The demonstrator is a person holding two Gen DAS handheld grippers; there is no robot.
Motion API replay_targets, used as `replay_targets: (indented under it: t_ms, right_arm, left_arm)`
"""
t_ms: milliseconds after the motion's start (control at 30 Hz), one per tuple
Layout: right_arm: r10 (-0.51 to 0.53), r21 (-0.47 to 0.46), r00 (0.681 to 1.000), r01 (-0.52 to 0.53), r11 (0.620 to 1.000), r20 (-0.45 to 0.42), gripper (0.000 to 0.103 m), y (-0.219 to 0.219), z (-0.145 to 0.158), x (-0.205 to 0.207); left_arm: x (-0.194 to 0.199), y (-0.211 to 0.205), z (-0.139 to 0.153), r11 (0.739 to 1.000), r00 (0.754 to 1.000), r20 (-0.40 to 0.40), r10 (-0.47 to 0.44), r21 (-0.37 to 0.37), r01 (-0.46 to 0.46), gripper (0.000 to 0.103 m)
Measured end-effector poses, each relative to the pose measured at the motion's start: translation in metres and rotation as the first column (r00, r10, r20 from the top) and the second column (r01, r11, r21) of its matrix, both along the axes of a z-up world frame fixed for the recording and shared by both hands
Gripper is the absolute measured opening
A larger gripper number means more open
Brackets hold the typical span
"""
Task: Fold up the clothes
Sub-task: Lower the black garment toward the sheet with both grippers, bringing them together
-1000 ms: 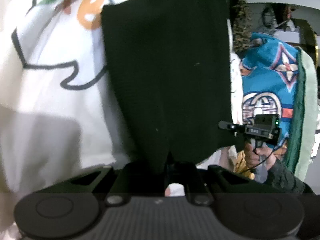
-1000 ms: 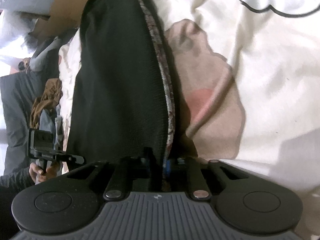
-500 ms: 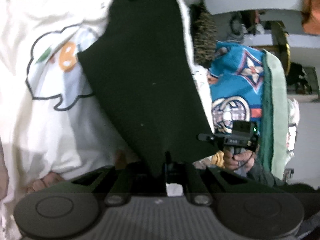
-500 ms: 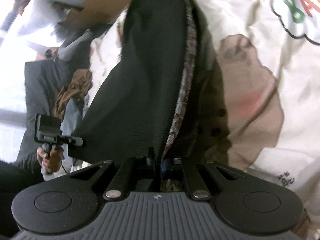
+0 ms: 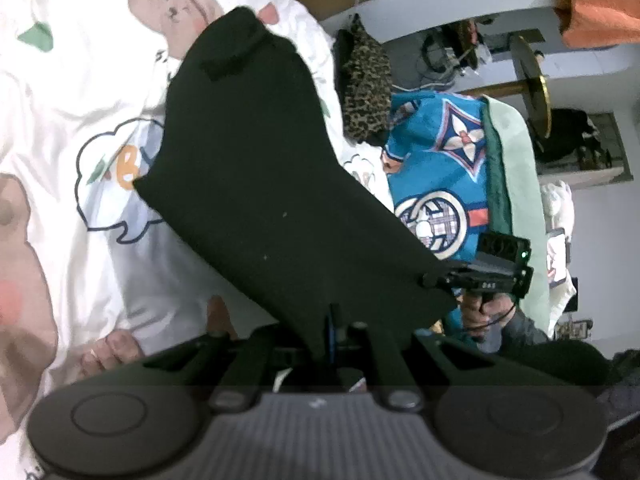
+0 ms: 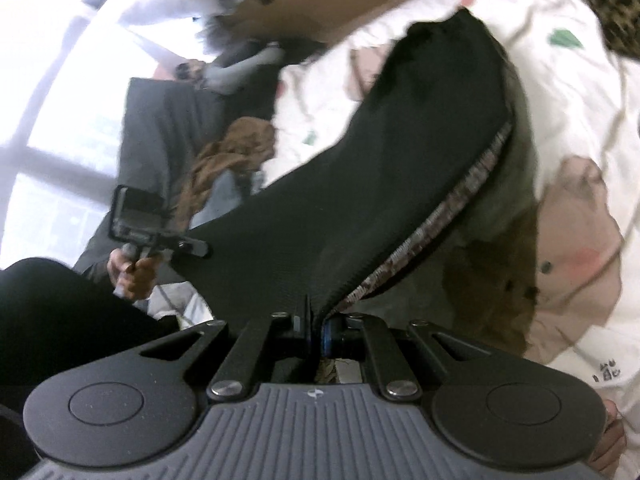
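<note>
While you hold: the black garment (image 5: 256, 184) hangs above the bed sheet (image 5: 80, 264), stretching toward 12 o'clock.
Left tongs (image 5: 334, 326): clamped on one edge.
Right tongs (image 6: 316, 322): clamped on the patterned-trim (image 6: 440, 216) edge.
Risk: thin pinches; tugging your hands apart could slip a corner free.

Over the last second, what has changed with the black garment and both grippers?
The black garment has been lifted off the printed bedsheet, with more sheet showing beneath. The left gripper and the right gripper have risen together. Both jaws stay shut on its edge.
</note>
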State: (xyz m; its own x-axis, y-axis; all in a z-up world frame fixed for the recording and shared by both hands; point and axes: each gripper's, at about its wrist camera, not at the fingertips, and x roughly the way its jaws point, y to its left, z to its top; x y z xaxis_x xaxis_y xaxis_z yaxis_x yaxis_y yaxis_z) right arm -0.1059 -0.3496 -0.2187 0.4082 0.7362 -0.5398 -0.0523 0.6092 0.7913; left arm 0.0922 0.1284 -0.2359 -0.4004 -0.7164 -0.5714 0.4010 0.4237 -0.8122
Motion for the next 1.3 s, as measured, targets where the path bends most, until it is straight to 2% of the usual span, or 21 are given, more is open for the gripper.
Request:
replay_targets:
  t_ms: [100,200,300,567,767,833,1000,1133,1300]
  right_arm:
    - [0.024,0.003,1.0,-0.024,1.0,0.004,0.003,0.004,0.016,-0.004]
    - [0.035,0.004,0.999,-0.035,0.999,0.008,0.004,0.006,0.028,-0.009]
    - [0.021,0.001,1.0,-0.021,1.0,-0.001,0.004,0.004,0.028,-0.011]
    - [-0.07,0.029,0.995,0.072,0.997,-0.065,0.004,-0.009,-0.005,-0.009]
    - [-0.128,0.11,0.989,0.136,0.985,-0.077,0.004,-0.013,-0.044,-0.004]
    - [-0.165,0.125,0.98,0.178,0.976,-0.109,0.004,-0.015,-0.059,-0.007]
    - [-0.188,0.118,0.973,0.204,0.972,-0.137,0.004,-0.019,-0.074,-0.008]
    - [-0.232,0.095,0.964,0.245,0.965,-0.128,0.004,-0.026,-0.079,0.002]
    - [-0.289,0.06,0.951,0.297,0.953,-0.109,0.004,-0.035,-0.084,0.019]
  left_arm:
    - [0.0,0.011,0.009,1.0,0.999,-0.035,0.02,-0.013,-0.021,0.007]
    - [-0.001,0.013,0.015,0.999,0.999,-0.033,0.022,-0.023,-0.023,0.007]
    - [0.002,0.012,0.011,0.999,0.998,-0.053,0.044,-0.027,-0.046,0.007]
    - [0.01,0.005,-0.017,0.997,0.992,-0.097,0.075,-0.004,-0.076,0.007]
    - [0.026,0.005,-0.053,0.985,0.973,-0.158,0.169,-0.008,-0.173,0.007]
    - [0.03,0.006,-0.066,0.978,0.962,-0.18,0.203,0.003,-0.206,0.007]
    - [0.035,-0.001,-0.078,0.968,0.952,-0.188,0.242,-0.018,-0.25,0.007]
    - [0.04,-0.01,-0.082,0.955,0.94,-0.194,0.28,-0.039,-0.293,0.007]
    - [0.05,-0.015,-0.091,0.942,0.926,-0.189,0.327,-0.02,-0.336,0.007]
